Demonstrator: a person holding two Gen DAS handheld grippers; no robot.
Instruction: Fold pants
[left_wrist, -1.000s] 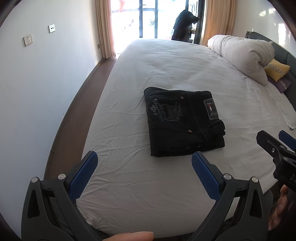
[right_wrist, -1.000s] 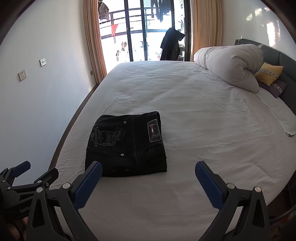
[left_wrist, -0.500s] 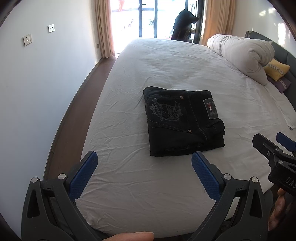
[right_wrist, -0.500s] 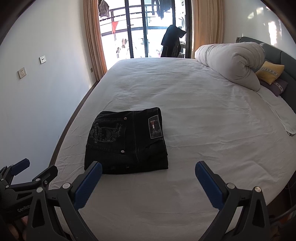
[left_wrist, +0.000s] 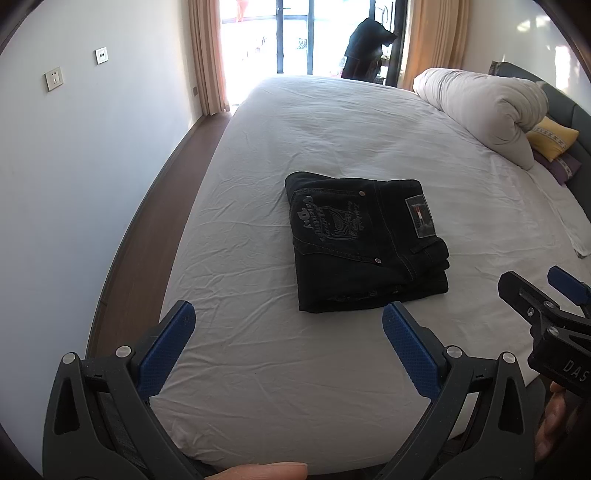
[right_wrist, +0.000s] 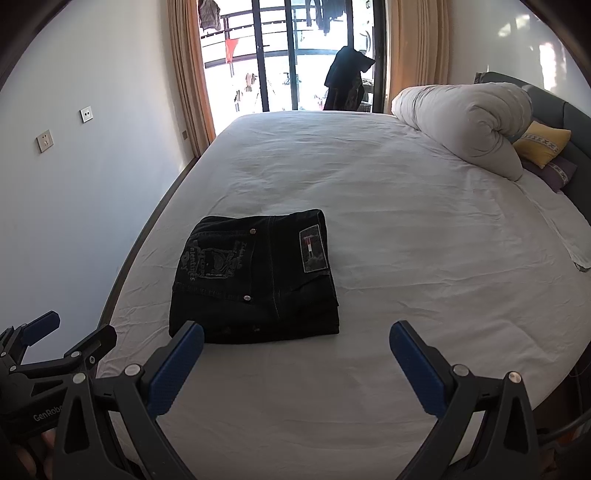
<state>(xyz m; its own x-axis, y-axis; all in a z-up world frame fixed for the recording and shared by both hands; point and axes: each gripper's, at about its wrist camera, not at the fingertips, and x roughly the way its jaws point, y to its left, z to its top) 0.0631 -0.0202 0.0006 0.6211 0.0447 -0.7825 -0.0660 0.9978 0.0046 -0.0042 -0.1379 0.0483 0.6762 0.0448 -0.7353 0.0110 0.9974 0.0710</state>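
The left gripper (left_wrist: 286, 325) and right gripper (right_wrist: 295, 343) both hang level with jaws spread wide, holding nothing. They sit side by side, apart, each visible at the edge of the other's view.

Both cameras sit low at the foot edge of the bed (left_wrist: 258, 387), each looking forward between its own spread blue-padded fingers (left_wrist: 168, 349) toward the balcony door (right_wrist: 280, 55) at the far end. The left wrist view stands a little to the left, so the folded black pants (left_wrist: 364, 240) fall right of its centre and the right gripper (left_wrist: 535, 291) pokes in at its right edge. The right wrist view sees those pants (right_wrist: 255, 275) left of centre with the left gripper (right_wrist: 70, 328) at its lower left; both share the mattress, the rolled duvet (right_wrist: 469, 122) and the left wall.
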